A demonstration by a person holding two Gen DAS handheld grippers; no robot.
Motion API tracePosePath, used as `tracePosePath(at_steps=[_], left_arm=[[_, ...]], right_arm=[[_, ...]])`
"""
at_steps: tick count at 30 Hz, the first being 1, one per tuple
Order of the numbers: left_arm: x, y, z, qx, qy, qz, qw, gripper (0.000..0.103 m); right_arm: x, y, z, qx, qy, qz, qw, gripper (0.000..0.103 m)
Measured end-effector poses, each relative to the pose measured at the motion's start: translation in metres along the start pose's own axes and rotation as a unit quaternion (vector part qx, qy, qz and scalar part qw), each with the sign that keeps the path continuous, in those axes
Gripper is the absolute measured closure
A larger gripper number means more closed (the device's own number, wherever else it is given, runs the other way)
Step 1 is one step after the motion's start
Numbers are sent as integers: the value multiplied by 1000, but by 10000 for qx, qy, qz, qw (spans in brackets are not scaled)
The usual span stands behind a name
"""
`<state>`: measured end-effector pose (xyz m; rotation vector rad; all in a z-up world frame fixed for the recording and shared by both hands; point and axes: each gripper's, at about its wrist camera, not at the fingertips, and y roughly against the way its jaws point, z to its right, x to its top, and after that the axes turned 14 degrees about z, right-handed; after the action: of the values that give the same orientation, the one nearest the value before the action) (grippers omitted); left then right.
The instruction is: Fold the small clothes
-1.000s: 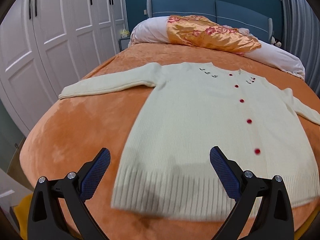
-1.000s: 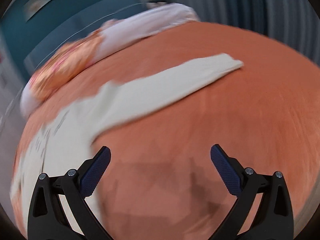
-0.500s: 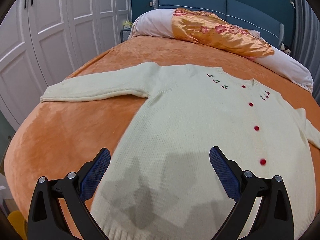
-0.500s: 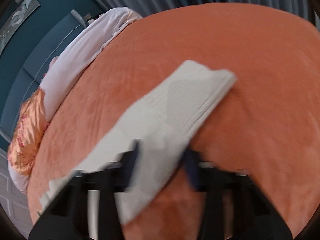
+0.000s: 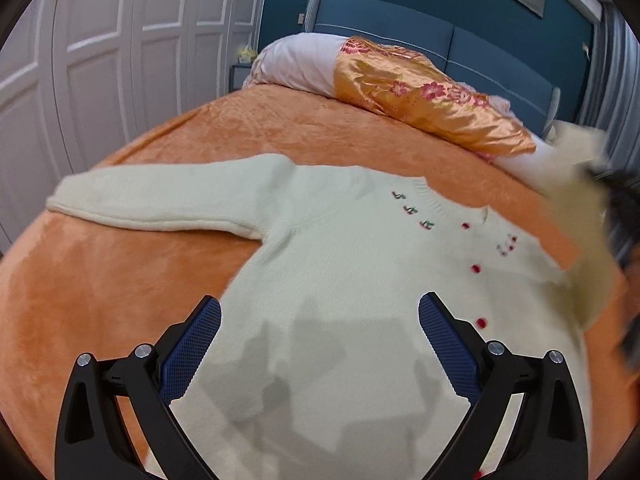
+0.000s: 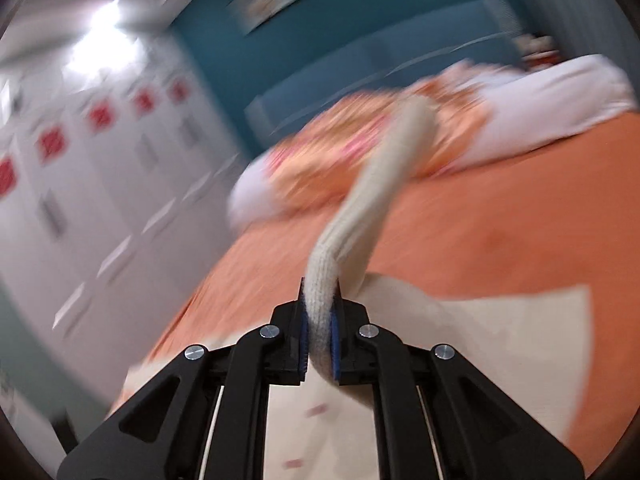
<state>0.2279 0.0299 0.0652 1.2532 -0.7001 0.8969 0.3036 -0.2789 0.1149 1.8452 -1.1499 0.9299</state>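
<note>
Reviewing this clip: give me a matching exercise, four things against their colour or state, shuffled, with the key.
Things:
1. left gripper
2. right gripper
3. cardigan's other sleeve
4. bed cover

States:
A. orange
B. lying flat, stretched out
C. open, nothing between the pads
D. shut on a cream sleeve

Pairs: 1-C, 2-D, 3-B, 4-A

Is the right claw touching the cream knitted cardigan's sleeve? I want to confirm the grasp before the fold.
Touching. The right wrist view shows the right claw shut on the cream knitted cardigan's sleeve, both blue pads pressing the fabric.
</note>
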Motion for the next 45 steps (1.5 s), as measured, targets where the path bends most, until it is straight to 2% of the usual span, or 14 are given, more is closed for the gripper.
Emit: tracePosePath(at_steps=[4,6,13,20,23,25,26,27,30,33,35,38,40,45], left_arm=[[4,-19,-5,-238,298,-270,9989,6],[5,-30,-8,-351,407,-422,9977,6],[0,-90,-11,-829,1204,-1043,9837,6],[-9,-127,7,-969,1796,-1462,9680,8],[-4,-137,15,-1075,1723,-1488,9678,46],[2,-147,22,-1234,1666,-1589,9653,92],[8,-150,26,-1299,1593,-1566,9660,94],[17,-150,30,-1361,1507,-1454,9683,95],[65,-127,50,-1702,1060,-576,9780,95],[105,-95,60,-2033,842,341,9749,95],[108,-92,63,-2048,625,592,9750,93],[54,-154,63,-1421,178,-518,9883,94],[14,-184,51,-1065,276,-1138,9874,94],[0,-174,36,-1186,627,-900,9869,94]], right_arm=[[-114,-78,-56,2,622,-1680,9838,88],[-142,-73,-65,-95,618,-1960,9786,86],[-107,43,1,-412,-578,-1019,9923,66],[-98,115,103,-1448,-1925,-551,9690,64],[-105,101,130,-1519,-2374,-449,9584,65],[-105,92,135,-1538,-2518,-346,9549,67],[-104,88,136,-1601,-2503,-315,9543,74],[-99,86,136,-1694,-2444,-271,9544,90],[-77,99,127,-1550,-2219,429,9617,95],[-55,122,103,-1268,-1872,1287,9656,95],[-65,111,105,-1511,-1640,1001,9697,95],[-107,79,136,-2180,-1739,-265,9600,96],[-105,88,139,-2027,-1970,-123,9592,96],[-92,114,124,-2127,-1704,-260,9618,94]])
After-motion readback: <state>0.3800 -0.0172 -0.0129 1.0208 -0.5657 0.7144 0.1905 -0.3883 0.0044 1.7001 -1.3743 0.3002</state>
